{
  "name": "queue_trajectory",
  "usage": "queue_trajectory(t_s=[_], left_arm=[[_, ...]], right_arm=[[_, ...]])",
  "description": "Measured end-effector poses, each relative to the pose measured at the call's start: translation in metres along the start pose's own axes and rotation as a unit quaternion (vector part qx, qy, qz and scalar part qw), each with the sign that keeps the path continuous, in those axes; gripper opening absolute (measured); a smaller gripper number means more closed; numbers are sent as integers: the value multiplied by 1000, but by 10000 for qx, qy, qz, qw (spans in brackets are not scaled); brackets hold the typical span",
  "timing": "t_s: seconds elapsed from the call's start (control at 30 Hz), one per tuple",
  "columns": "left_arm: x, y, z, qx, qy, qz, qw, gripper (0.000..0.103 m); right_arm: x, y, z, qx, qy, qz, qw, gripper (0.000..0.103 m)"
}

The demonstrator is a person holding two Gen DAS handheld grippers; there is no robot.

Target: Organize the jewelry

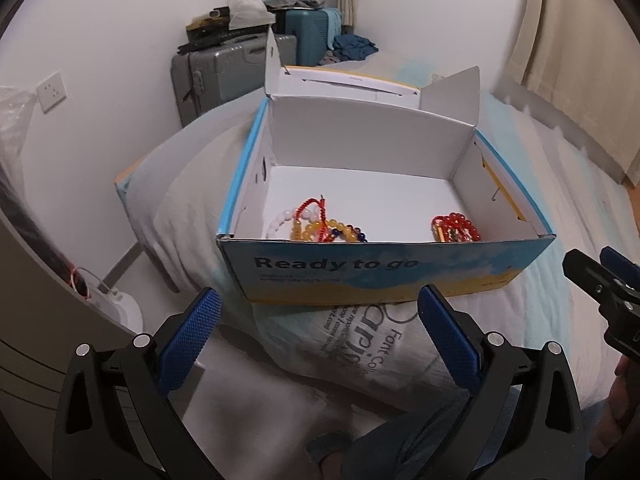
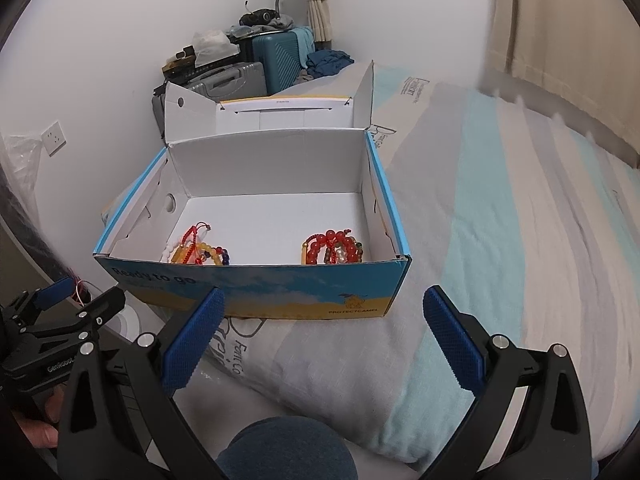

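Note:
An open blue and yellow cardboard box (image 1: pixel 384 272) (image 2: pixel 256 288) with a white inside stands on a pillow on the bed. A pile of white, yellow, red and blue bead bracelets (image 1: pixel 320 226) (image 2: pixel 198 252) lies in its front left corner. A pile of red bead bracelets (image 1: pixel 456 228) (image 2: pixel 332 248) lies in its front right corner. My left gripper (image 1: pixel 320 308) is open and empty, in front of the box and apart from it. My right gripper (image 2: pixel 324 312) is open and empty, also in front of the box. Each gripper shows at the edge of the other's view.
The box lid (image 1: pixel 348 84) stands open at the back. Grey and teal suitcases (image 1: pixel 224 68) with clutter on top stand against the wall behind. A printed pillow (image 1: pixel 360 344) lies under the box. The bed (image 2: pixel 520 240) stretches to the right. A curtain (image 2: pixel 560 40) hangs at the far right.

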State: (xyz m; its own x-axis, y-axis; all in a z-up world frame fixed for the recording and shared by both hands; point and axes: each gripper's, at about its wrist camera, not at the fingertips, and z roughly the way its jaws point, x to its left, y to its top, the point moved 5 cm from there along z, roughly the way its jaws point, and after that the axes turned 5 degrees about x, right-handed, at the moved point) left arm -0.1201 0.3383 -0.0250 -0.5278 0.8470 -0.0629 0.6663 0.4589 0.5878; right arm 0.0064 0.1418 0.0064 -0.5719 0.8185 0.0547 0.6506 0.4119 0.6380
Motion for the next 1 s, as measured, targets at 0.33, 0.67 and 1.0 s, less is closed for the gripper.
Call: queue_trajectory(t_s=[0.33, 0.67, 1.0], left_arm=[[-8, 1, -4, -206, -72, 81, 9997, 97], [-9, 3, -5, -193, 17, 57, 9998, 97], [-10, 3, -5, -214, 172, 151, 9995, 97]], right_arm=[[-3, -1, 4, 78, 15, 90, 9999, 95], [-2, 0, 6, 95, 8, 44, 9999, 95], [-2, -1, 9, 151, 14, 14, 9999, 95]])
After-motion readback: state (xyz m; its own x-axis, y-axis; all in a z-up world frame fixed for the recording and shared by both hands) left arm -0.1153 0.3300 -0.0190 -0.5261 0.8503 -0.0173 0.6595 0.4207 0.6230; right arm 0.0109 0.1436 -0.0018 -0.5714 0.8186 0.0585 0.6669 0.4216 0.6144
